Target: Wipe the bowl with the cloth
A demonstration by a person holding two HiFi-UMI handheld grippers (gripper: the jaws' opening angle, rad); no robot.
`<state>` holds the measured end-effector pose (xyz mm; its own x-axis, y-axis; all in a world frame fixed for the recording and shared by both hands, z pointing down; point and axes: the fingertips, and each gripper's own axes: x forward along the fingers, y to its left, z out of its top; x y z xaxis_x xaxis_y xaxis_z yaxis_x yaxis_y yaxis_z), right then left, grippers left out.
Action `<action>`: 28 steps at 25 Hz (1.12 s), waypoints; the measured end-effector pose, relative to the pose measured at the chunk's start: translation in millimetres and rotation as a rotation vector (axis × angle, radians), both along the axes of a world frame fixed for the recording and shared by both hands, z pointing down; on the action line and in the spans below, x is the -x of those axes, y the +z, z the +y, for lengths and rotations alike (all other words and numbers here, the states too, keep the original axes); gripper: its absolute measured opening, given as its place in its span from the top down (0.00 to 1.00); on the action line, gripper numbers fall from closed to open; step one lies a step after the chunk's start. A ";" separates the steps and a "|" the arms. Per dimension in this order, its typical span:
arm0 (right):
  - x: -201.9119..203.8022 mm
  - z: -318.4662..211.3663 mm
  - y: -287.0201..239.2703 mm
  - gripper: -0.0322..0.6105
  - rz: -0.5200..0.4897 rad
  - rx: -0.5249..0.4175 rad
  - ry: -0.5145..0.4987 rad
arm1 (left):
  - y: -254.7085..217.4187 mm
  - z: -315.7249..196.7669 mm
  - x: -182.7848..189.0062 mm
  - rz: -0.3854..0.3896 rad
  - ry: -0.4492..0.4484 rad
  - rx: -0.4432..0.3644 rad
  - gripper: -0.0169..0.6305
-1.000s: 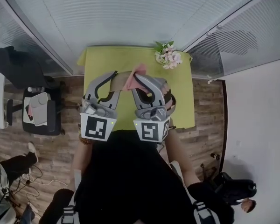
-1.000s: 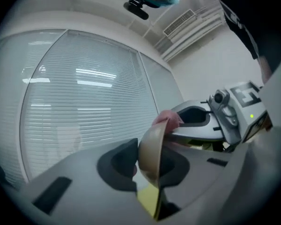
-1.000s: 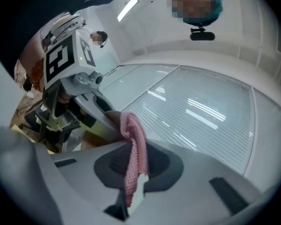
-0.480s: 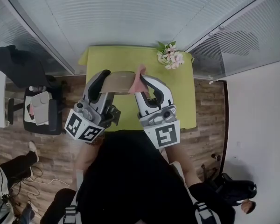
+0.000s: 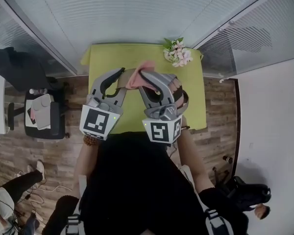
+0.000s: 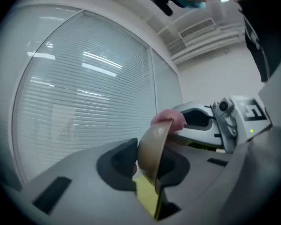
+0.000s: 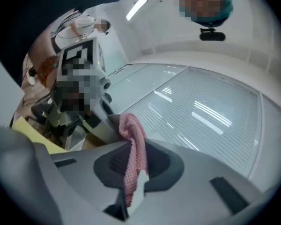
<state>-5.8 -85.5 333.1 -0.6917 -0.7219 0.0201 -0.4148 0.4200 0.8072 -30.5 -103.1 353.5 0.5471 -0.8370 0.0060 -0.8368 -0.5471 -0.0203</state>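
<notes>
Tan bowl (image 6: 151, 149), held above the green table (image 5: 193, 104), is clamped by its rim in my left fingers (image 6: 113, 165), which have just been closing. My right fingers (image 7: 166, 165) pinch the pink cloth (image 7: 133, 149) beside the bowl.

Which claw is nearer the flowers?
Right. The right claw, shut on the cloth, sits left of the flowers; the left claw, just tightened on the bowl, is farther left.

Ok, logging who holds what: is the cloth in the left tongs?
No, the left tongs, having just closed a little, clamp the bowl; the right tongs hold the cloth.
</notes>
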 end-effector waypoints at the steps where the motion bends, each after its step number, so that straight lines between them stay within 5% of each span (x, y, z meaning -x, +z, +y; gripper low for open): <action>1: -2.3 -1.4 -4.5 0.90 -0.067 0.040 -0.006 | -4.0 0.5 3.5 0.072 -0.003 0.010 0.88; 4: -11.6 -4.6 -11.7 0.91 -0.277 0.188 -0.022 | -13.1 3.3 14.9 0.281 0.001 0.022 0.88; 7: -16.5 -1.2 -21.2 0.90 -0.482 0.296 -0.035 | -17.7 4.8 23.6 0.579 0.063 0.057 0.88; 10: -14.3 -1.4 -22.4 0.89 -0.560 0.360 -0.067 | -5.6 2.4 28.1 0.794 0.095 0.120 0.87; 12: -15.8 -12.0 -0.1 0.89 -0.464 0.398 -0.032 | 22.0 -4.1 19.5 0.721 0.117 0.214 0.84; 15: -20.0 -26.6 50.6 0.90 -0.088 0.331 0.070 | 82.6 -9.4 -8.1 0.385 0.188 0.426 0.83; 18: -12.3 -17.9 83.1 0.90 0.213 0.193 0.063 | 118.1 -9.7 -16.3 0.090 0.130 0.456 0.87; 20: -9.4 -13.1 89.7 0.90 0.222 0.196 0.060 | 129.6 -9.6 -16.8 0.001 0.091 0.454 0.91; 28: -10.3 -22.3 55.8 0.89 -0.272 0.306 0.077 | 90.9 -20.9 15.3 0.567 -0.017 0.426 0.92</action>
<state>4.5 -107.7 388.9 -0.6455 -0.7609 0.0660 -0.6354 0.5830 0.5063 -45.9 -124.0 444.4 0.5493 -0.8339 0.0527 -0.6638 -0.3972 0.6337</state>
